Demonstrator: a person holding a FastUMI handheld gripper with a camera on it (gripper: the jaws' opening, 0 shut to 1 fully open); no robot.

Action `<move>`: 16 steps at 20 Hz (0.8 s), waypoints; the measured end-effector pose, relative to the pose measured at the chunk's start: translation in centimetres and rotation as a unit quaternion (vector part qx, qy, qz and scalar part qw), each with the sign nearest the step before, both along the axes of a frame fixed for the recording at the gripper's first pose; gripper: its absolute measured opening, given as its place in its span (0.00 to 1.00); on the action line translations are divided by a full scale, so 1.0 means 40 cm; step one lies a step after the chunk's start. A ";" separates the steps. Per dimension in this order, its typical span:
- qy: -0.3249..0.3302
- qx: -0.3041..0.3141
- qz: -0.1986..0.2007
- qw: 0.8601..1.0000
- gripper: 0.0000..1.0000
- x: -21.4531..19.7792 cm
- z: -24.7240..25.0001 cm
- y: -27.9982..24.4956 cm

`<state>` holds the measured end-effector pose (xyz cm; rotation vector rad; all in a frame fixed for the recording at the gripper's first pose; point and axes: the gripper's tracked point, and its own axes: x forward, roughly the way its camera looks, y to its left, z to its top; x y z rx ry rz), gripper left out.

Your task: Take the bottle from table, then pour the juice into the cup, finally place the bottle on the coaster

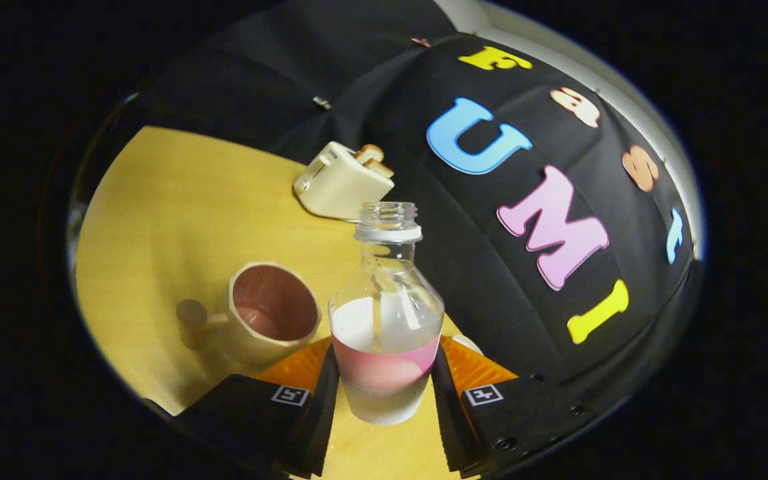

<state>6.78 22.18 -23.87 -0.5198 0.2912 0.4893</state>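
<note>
Bottle [386, 313]: uncapped, long axis near upright, mouth pointing away from fingers.
Gripper [384, 387]: 2 fingers pinching bottle's lower body.
Cup [271, 313]: just beside bottle.

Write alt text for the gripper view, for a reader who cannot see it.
The gripper is shut on an uncapped clear bottle of pink juice, held between both fingers above a yellow table. A cup with pink liquid inside sits beside the bottle; a cream toaster holding toast stands beyond.
</note>
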 end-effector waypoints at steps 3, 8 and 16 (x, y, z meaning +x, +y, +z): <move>0.024 0.096 -0.021 0.995 0.69 0.010 0.019 -0.019; 0.044 0.204 -0.059 0.976 0.70 0.057 0.069 -0.081; 0.053 0.317 -0.099 0.942 0.71 0.216 0.072 -0.125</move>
